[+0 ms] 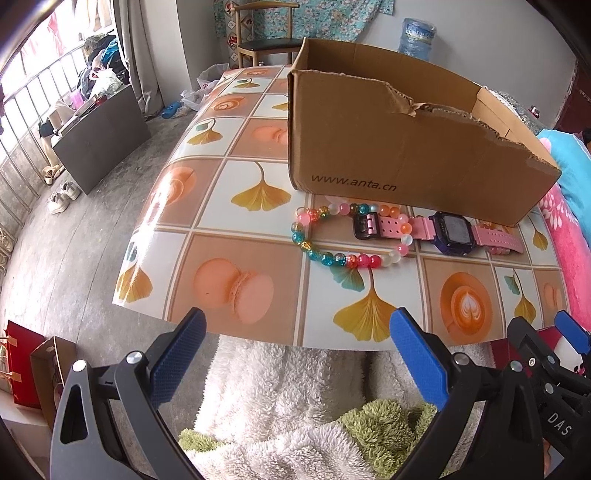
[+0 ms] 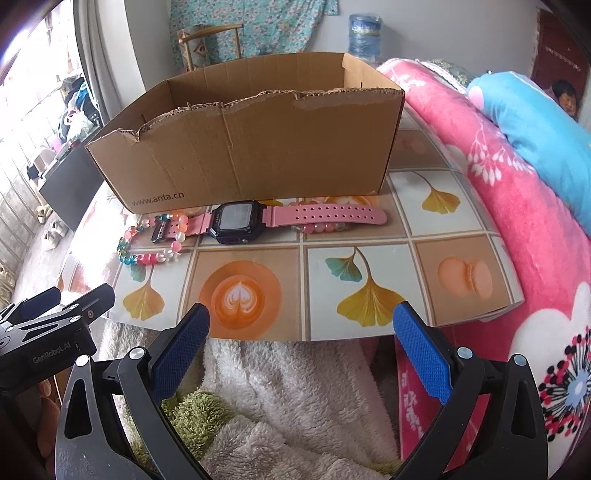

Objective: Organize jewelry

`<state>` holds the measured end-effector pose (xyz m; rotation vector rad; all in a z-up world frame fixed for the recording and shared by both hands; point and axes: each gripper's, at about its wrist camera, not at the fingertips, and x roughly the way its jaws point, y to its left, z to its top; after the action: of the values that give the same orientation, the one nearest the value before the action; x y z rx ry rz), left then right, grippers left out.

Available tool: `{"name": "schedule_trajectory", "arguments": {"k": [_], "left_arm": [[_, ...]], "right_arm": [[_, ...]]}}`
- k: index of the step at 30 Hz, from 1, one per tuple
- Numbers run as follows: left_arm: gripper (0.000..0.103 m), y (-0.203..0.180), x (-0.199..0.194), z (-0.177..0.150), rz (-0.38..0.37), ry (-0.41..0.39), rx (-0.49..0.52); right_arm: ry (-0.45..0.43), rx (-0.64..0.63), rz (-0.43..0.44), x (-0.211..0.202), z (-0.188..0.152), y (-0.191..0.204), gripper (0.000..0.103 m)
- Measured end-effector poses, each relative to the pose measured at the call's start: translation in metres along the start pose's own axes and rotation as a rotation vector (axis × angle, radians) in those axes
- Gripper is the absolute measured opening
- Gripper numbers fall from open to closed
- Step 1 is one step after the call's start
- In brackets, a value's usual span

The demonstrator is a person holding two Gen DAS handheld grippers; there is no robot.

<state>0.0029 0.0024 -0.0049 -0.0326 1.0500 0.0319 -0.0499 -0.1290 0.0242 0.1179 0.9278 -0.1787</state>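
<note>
A pink-strapped digital watch [image 1: 452, 233] [image 2: 236, 221] lies on the table in front of an open cardboard box [image 1: 388, 147] [image 2: 258, 147]. A colourful bead bracelet [image 1: 314, 253] [image 2: 147, 258] lies under the watch's buckle end. A pink bead bracelet [image 2: 325, 227] lies under the long strap. My left gripper [image 1: 299, 326] is open and empty at the table's near edge. My right gripper [image 2: 301, 323] is open and empty, to the right of the left one.
The patterned table [image 1: 240, 229] [image 2: 369, 266] has a near edge just ahead of both grippers. A pink blanket [image 2: 517, 221] rises at the right. White and green fluffy cloth [image 2: 295, 406] lies below. A chair [image 1: 266, 33] stands behind.
</note>
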Motion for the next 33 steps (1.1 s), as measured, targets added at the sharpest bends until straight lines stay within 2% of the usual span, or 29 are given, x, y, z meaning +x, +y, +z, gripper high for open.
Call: {"name": "schedule_trajectory", "arguments": {"k": [33], "left_arm": [[0.097, 0.0048, 0.0026, -0.0006, 0.02, 0.011, -0.01]], "right_arm": [[0.014, -0.013, 0.006, 0.0015, 0.0011, 0.0022, 0.096]]}}
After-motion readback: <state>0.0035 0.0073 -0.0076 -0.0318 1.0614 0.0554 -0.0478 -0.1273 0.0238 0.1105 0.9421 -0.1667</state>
